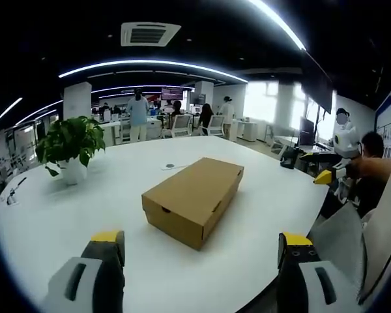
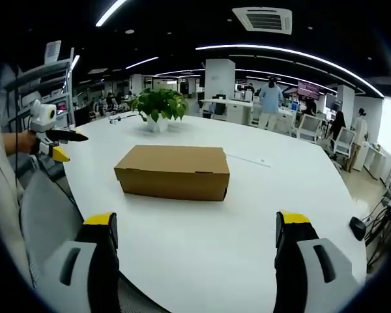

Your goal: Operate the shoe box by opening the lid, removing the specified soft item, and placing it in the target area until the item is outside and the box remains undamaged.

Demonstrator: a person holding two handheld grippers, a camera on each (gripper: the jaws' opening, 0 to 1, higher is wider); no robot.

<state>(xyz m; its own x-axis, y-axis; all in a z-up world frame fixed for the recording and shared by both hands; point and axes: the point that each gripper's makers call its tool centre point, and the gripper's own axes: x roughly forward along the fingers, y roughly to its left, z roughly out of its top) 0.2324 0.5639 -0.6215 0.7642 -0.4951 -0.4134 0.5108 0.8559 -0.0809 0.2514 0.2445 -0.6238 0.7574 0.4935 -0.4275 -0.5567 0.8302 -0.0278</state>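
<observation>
So the cardboard shoe box [image 1: 194,198] is sitting lid-down-shut in the middle of the white desk [image 1: 65,222], can't see what's inside. In the left gripper view its long axis runs away toward the upper right; in the right gripper view it lies broadside. Left gripper [image 1: 202,251] and right gripper [image 2: 197,235] both have fingers spread wide, holding nothing, well short of the box. Potted plant [image 2: 159,107] sits at the desk's far edge.

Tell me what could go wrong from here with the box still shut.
1. The cardboard shoe box is closed, and both the left gripper and right gripper stand open, well short; prying the lid could tear or crease it.
2. The box lies loose on the smooth white table; a one-sided push may slide it.
</observation>
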